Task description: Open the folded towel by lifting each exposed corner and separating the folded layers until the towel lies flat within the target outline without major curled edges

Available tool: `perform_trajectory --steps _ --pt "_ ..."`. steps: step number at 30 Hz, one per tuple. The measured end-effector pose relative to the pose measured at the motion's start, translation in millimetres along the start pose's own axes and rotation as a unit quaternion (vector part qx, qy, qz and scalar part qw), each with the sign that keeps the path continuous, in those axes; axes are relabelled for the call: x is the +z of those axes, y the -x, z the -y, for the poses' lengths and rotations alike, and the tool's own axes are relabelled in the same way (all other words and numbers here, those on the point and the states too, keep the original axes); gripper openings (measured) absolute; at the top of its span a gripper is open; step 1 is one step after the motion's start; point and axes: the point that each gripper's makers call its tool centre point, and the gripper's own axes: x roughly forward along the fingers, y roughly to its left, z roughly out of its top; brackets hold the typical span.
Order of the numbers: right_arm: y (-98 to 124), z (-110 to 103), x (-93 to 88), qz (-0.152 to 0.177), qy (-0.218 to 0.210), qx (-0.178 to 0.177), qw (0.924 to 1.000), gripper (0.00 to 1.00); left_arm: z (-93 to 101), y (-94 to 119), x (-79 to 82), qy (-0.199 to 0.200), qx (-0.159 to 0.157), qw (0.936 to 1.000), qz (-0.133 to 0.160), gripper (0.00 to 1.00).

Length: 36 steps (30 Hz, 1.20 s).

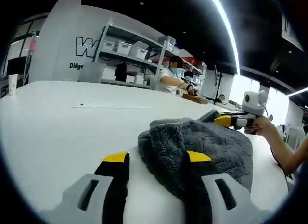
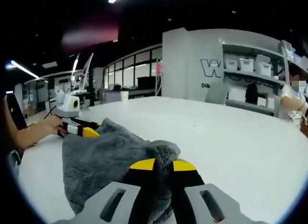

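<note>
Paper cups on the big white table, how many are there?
1. A white paper cup stands at the table's far edge; the right gripper view shows it too. The towel may hide others.

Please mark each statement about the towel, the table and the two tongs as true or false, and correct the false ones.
1. The towel is grey. True.
2. The towel lies fully flat on the table. False: it is still bunched and folded.
3. The right tongs are closed on the towel. True.
4. The left tongs are closed tight on a cup. False: they are open, one tip on the towel's edge.
5. A white cup stands on the table. True.
</note>
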Motion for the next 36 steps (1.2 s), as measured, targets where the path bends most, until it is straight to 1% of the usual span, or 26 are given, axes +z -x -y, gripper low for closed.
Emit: perform_trajectory --steps 2,5,7,9,10,11,12,15,20,23,26,30,31,32,33,34,36 --pt "1.3 -3.0 7.9 0.016 0.008 0.007 0.9998 0.04 0.2 0.2 0.1 -0.001 -0.001 1.0000 0.000 0.44" --pt "3.1 -8.1 20.2 0.043 0.009 0.018 0.9989 0.03 0.1 0.1 0.2 -0.002 -0.002 1.0000 0.001 0.44" --pt "4.7 -11.6 24.7 0.050 0.010 0.023 0.9984 0.03 0.2 0.0 0.2 -0.003 -0.003 1.0000 0.001 0.44" --pt "7.1 -18.5 32.1 0.062 0.018 0.036 0.9973 0.02 0.2 -0.1 0.2 -0.004 -0.004 1.0000 0.002 0.44" --pt "9.0 -26.3 39.9 0.080 0.014 0.053 0.9953 0.02 0.3 0.1 0.2 -0.005 -0.004 1.0000 0.002 0.44" --pt "11.1 -30.8 44.8 0.090 0.012 0.063 0.9939 0.02 0.2 -0.2 0.1 -0.005 -0.004 1.0000 0.003 0.44" --pt "13.9 -35.3 49.9 0.100 0.023 0.071 0.9921 0.02 0.1 0.0 0.0 -0.006 -0.003 1.0000 0.003 0.44" --pt "20.6 -46.6 58.2 0.115 0.037 0.086 0.9889 0.02 0.3 -0.1 -0.3 -0.006 -0.002 1.0000 0.003 0.45" --pt "33.0 -65.2 71.0 0.139 0.080 0.115 0.9803 0.02 1.2 0.4 -0.7 -0.010 -0.001 0.9999 0.002 0.45" --pt "38.3 -72.6 74.6 0.146 0.096 0.127 0.9764 0.02 1.1 0.3 -1.0 -0.011 -0.001 0.9999 0.002 0.45" --pt "44.2 -83.1 77.5 0.155 0.116 0.144 0.9704 0.02 1.5 0.4 -1.0 -0.013 -0.001 0.9999 0.003 0.45" --pt "51.4 -93.9 79.1 0.167 0.130 0.163 0.9638 0.02 1.7 0.6 -0.8 -0.016 -0.001 0.9999 0.004 0.45" --pt "55.7 -99.9 79.9 0.175 0.145 0.174 0.9582 0.02 1.5 0.5 -0.6 -0.017 -0.001 0.9999 0.004 0.46" --pt "57.8 -102.6 80.3 0.180 0.148 0.179 0.9558 0.02 1.7 0.8 -0.5 -0.018 -0.002 0.9998 0.005 0.46" --pt "61.5 -108.5 81.1 0.188 0.160 0.193 0.9498 0.02 1.6 0.7 -0.3 -0.018 -0.003 0.9998 0.006 0.46" --pt "62.5 -109.9 81.3 0.190 0.162 0.196 0.9483 0.02 1.7 0.8 -0.2 -0.019 -0.004 0.9998 0.006 0.46" --pt "66.9 -117.2 80.3 0.196 0.176 0.212 0.9412 0.02 1.8 0.8 0.2 -0.022 -0.005 0.9997 0.007 0.46"
